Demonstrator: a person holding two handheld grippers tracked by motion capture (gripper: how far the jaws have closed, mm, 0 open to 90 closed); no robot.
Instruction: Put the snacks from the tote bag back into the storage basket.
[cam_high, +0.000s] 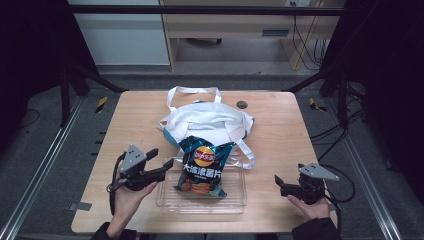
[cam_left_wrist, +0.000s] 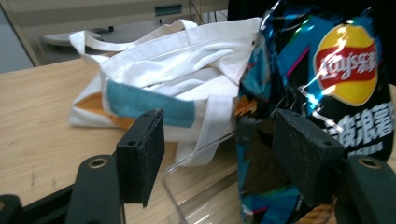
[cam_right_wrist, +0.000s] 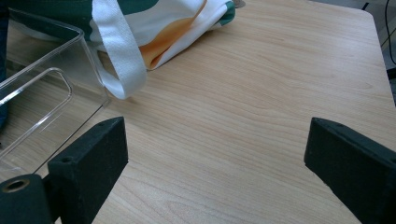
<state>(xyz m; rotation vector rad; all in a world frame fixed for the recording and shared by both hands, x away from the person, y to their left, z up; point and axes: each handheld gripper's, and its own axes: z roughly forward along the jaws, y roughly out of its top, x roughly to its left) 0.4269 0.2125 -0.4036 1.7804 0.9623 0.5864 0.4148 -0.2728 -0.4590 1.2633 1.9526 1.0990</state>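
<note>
On the counter (cam_high: 280, 135), just in front of the person, a bag of crisps (cam_high: 202, 167) lies in a clear plastic tray (cam_high: 235, 202), its top end propped over the far rim and resting against a white tote bag (cam_high: 210, 120) that sits crumpled behind the tray. At the tray's left edge the left gripper (cam_high: 167, 164) has its fingers (cam_left_wrist: 140, 156) spread wide, one beside the bag's dark lower corner and the other out over the tray's corner, with nothing clamped between them. Well apart on the right side of the counter, the right gripper (cam_high: 278, 181) also has its fingers (cam_right_wrist: 88, 161) spread, pointing across bare wood toward the tray's right wall, empty. The crisp bag looks light and puffed with air, its foil skin glossy and likely slippery, and the contents will crush easily under a hard squeeze. A sensible hold would be on the flat crimped seam at an end or along a side edge, pinched gently rather than across the swollen middle. The tote is soft cloth that will sag and fold when lifted, so its straps (cam_high: 195, 92) offer the surest purchase.
</note>
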